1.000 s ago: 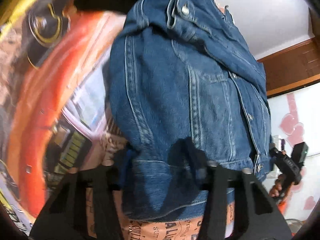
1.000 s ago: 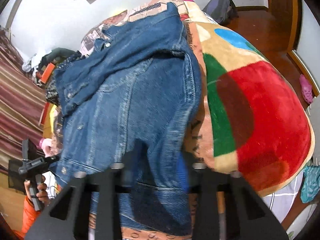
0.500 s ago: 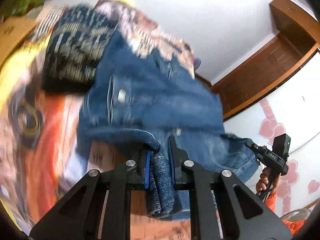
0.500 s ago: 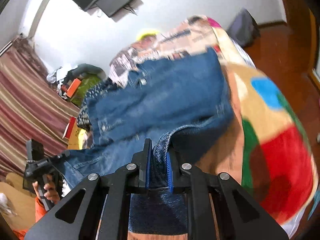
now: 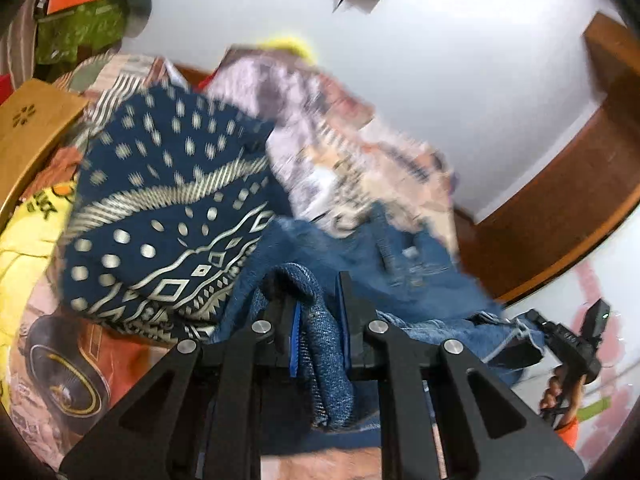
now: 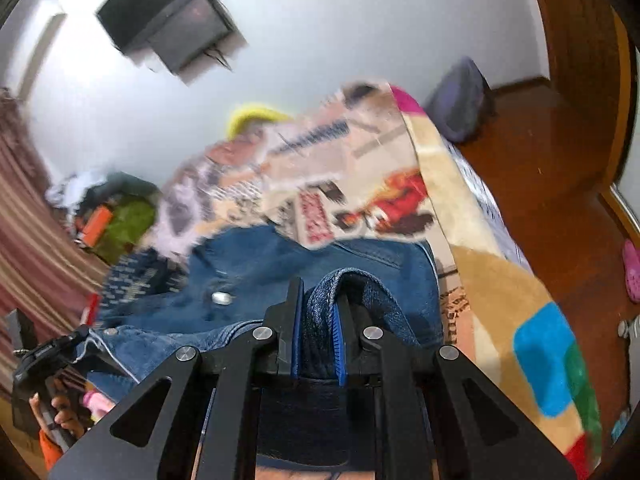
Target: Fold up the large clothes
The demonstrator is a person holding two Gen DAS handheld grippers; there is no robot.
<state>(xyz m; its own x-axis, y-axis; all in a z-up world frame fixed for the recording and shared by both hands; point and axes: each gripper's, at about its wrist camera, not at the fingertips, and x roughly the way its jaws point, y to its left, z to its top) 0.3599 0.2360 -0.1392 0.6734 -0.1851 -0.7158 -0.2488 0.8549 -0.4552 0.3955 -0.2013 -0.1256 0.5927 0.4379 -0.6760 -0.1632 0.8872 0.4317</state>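
Denim jacket hem is clamped in both tools: left gripper and right gripper each pinch a fold, angled upward over the printed blanket.

Both wrist views close, angled upward — sharing denim jacket, wall-mounted TV.

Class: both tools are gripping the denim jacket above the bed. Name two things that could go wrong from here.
1. The left tool and right tool each pinch only a narrow fold of the denim jacket; it might slip out.
2. The patterned navy garment lies touching the jacket and could get dragged along.
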